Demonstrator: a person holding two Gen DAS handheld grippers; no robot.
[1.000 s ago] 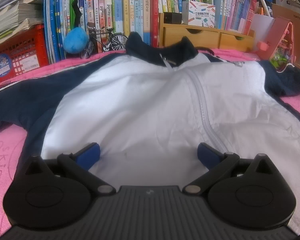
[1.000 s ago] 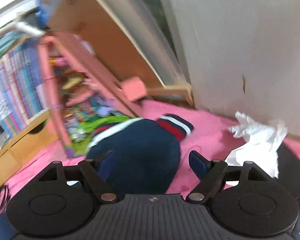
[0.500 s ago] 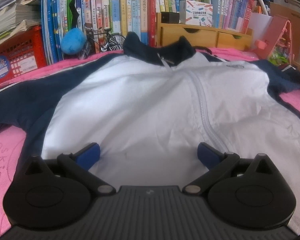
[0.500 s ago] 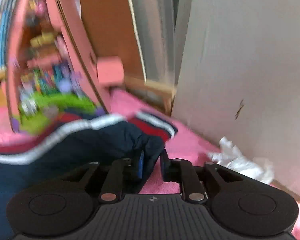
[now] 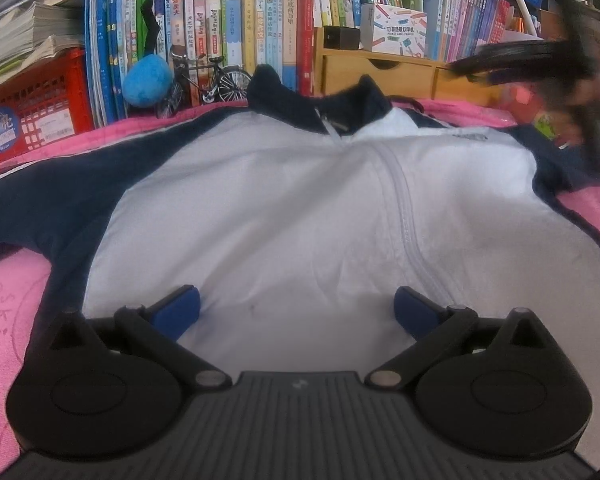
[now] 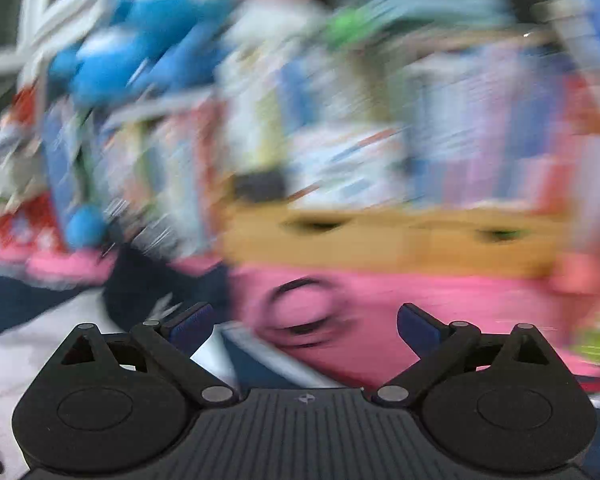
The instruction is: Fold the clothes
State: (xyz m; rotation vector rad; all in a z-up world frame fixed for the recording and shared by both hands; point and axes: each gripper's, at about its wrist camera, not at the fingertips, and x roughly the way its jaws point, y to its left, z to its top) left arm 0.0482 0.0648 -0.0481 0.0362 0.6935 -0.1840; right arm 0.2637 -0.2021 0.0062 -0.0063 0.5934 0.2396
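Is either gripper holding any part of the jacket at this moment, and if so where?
Nothing is held. The left gripper hovers open over the jacket; the right gripper is opening, with nothing between its pads.

A home study corner, upright rows of children's books [image 5: 256,28] along the back, a red plastic crate [image 5: 32,112] under stacked papers, wooden desktop drawers [image 5: 380,74], a miniature bicycle model [image 5: 204,80], a pink cloth [image 5: 4,320] covering the desk
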